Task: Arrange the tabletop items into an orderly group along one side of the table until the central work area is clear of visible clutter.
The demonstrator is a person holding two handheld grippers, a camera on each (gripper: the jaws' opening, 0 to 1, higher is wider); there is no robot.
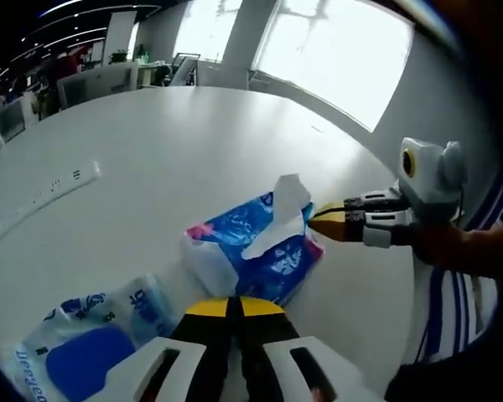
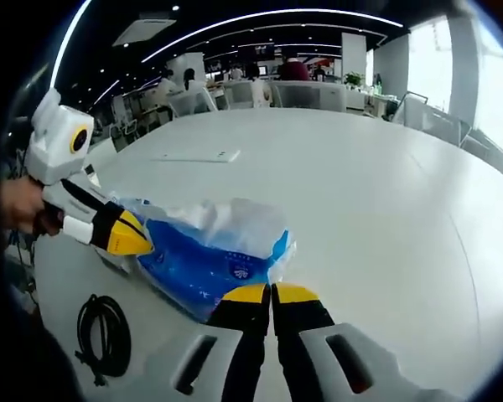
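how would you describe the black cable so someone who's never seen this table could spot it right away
On the big white round table, look to the side of the blue tissue pack where the left gripper reaches in. Near the table's edge lies the black cable, wound into a small loop. It is the one dark, thin, coiled thing there; its neighbours are soft blue and white plastic packs.
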